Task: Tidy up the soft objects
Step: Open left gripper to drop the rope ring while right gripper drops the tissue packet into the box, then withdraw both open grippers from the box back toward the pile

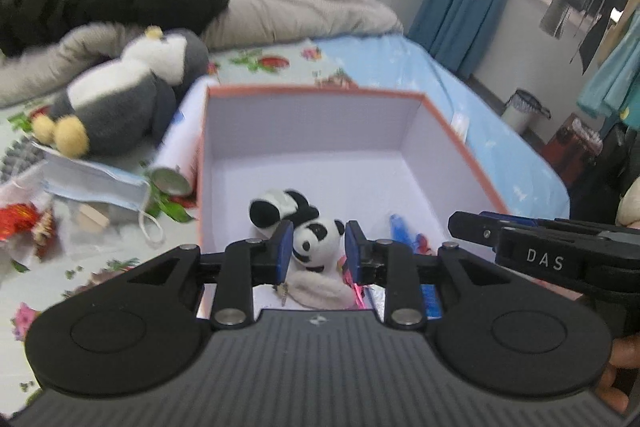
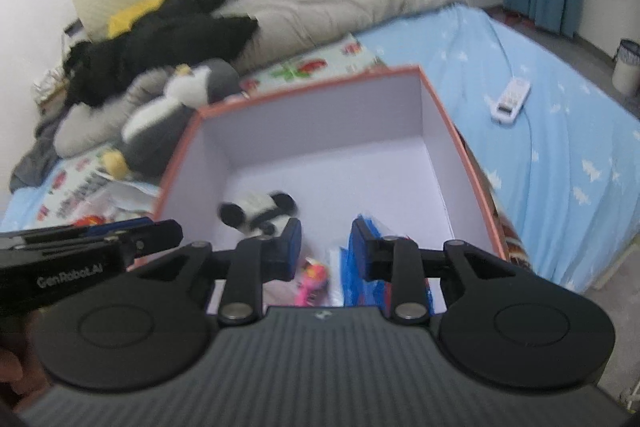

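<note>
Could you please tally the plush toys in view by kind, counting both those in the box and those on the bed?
Small black-and-white plush pandas, in the orange-rimmed white cardboard box: 2
Large grey-and-white plush penguin with yellow feet, on the bed beside the box: 1
Total: 3

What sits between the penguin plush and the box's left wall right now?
In the left wrist view, a metal-ended tube lies against the box wall, with a face mask under the penguin plush. The right wrist view is too blurred to confirm.
</note>
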